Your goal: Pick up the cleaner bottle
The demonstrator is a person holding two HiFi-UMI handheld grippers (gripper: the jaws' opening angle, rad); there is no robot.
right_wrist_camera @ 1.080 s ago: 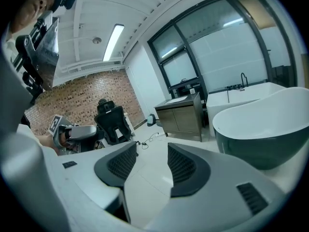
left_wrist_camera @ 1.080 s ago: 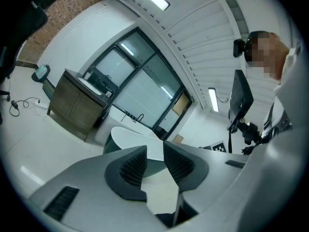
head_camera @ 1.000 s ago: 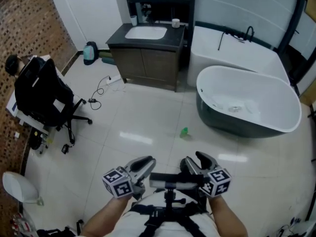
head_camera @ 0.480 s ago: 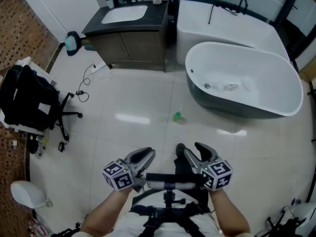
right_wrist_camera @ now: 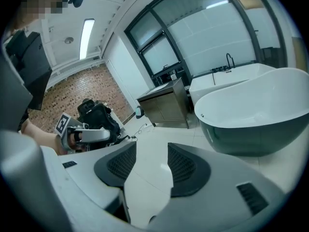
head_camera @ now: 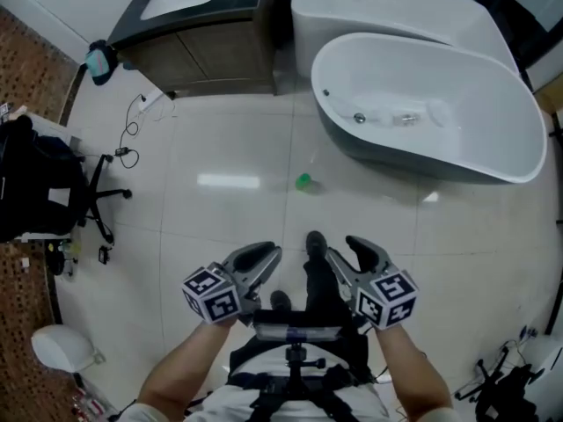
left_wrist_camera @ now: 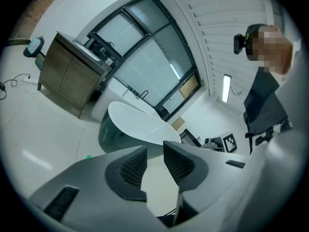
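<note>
At the far left, an office chair [head_camera: 40, 178] with a dark bag on it stands against the wall, out of the walking path. Beyond it on the far side is a wooden vanity [head_camera: 207, 47], with a cable [head_camera: 130, 134] trailing across the floor tiles in front.

The left gripper [head_camera: 264, 255] is held low and close to the body. Its jaws are closed down to a sliver and have nothing between them. That looks like a carrying posture and not a reach.

Ahead of both grippers, well apart from them, a small green thing [head_camera: 303, 181] lies alone on the open floor, just near of the tub. It is too small to be sure of, but it is probably the cleaner bottle. It also shows as a green speck in the left gripper view [left_wrist_camera: 88, 156].

The right gripper [head_camera: 352, 246] rides beside the left at the same height. Its pads [right_wrist_camera: 181, 166] stand a little apart and are empty. It probably sits level with the left because neither has yet been committed to the pick.

The large white bathtub [head_camera: 493, 161] fills the far right.
</note>
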